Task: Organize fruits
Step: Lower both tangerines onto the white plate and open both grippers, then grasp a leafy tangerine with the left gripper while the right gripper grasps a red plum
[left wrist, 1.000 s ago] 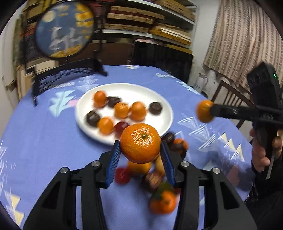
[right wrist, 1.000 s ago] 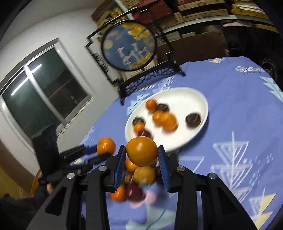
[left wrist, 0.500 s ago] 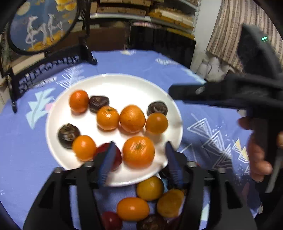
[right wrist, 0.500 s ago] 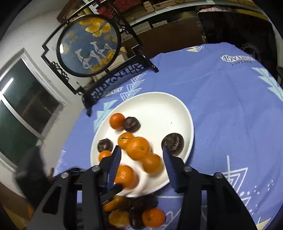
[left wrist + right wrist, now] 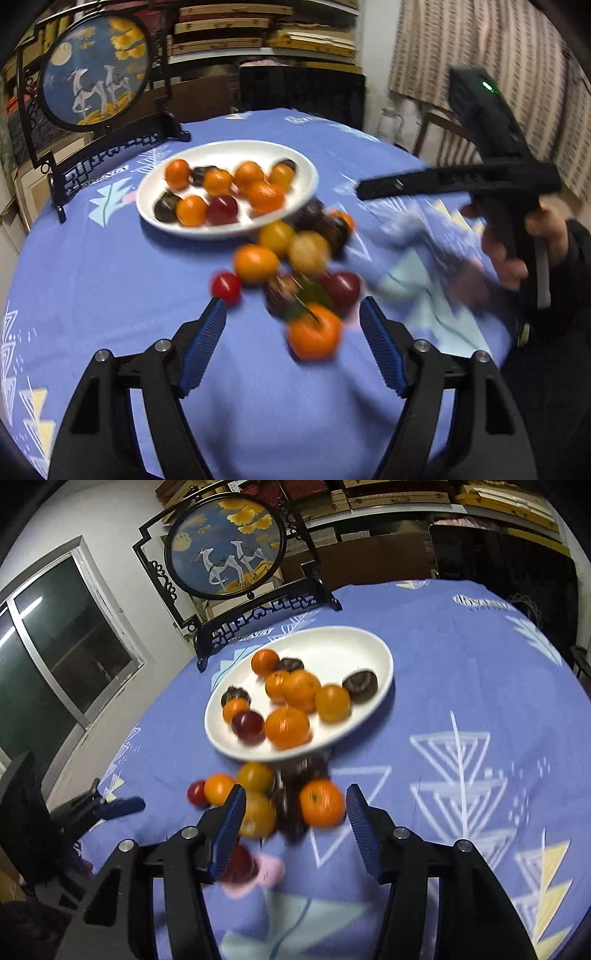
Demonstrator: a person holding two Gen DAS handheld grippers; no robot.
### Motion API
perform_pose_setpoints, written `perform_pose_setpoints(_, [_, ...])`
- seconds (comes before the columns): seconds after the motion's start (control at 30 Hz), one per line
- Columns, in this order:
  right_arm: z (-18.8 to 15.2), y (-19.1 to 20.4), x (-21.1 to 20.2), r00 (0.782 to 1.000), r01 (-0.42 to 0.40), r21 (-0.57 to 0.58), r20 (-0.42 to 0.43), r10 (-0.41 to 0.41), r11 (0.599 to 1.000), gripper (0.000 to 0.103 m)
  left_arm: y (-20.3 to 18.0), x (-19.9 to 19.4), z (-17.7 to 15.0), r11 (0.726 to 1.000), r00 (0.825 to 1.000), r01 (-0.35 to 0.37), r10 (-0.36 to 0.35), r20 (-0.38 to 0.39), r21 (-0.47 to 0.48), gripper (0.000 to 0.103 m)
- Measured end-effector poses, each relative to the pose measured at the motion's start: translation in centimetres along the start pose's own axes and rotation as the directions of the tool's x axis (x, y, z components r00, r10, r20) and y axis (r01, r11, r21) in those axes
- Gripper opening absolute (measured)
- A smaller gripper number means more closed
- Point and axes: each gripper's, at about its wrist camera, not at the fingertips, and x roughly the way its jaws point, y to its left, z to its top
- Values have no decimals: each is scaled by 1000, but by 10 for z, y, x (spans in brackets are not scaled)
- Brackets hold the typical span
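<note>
blue-clothed table [image 5: 461, 672], white plate [image 5: 369, 642], loose fruits [image 5: 255, 263]

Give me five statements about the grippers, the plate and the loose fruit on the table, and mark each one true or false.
1. The left gripper holds an orange. False: it is open and holds nothing.
2. The right gripper is open and holds nothing. True.
3. The white plate holds only oranges. False: dark brown fruits and a red fruit lie on it too.
4. A pile of loose fruit lies on the blue tablecloth beside the plate. True.
5. The round deer picture lies flat on the table. False: it stands upright in a black frame behind the plate.
</note>
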Motion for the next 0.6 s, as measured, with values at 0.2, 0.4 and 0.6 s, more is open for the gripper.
perform_pose_setpoints(0.2, [-19,-1,3,999,-6,12,-37,6,1000,57,-19,34,-18,999,996,-46,48,-75,21,52])
perform_pose_setpoints(0.4, [-40,28,13,993,-66,-96,-104,56,993,57,-11,25,-20,998,999,-37,36,-33,-46,37])
perform_pose_setpoints(0.6, [-48,62,28,993,-48,-236,-115,22,971,57,13,-26,-20,992,994,-72,80,72,-105,37])
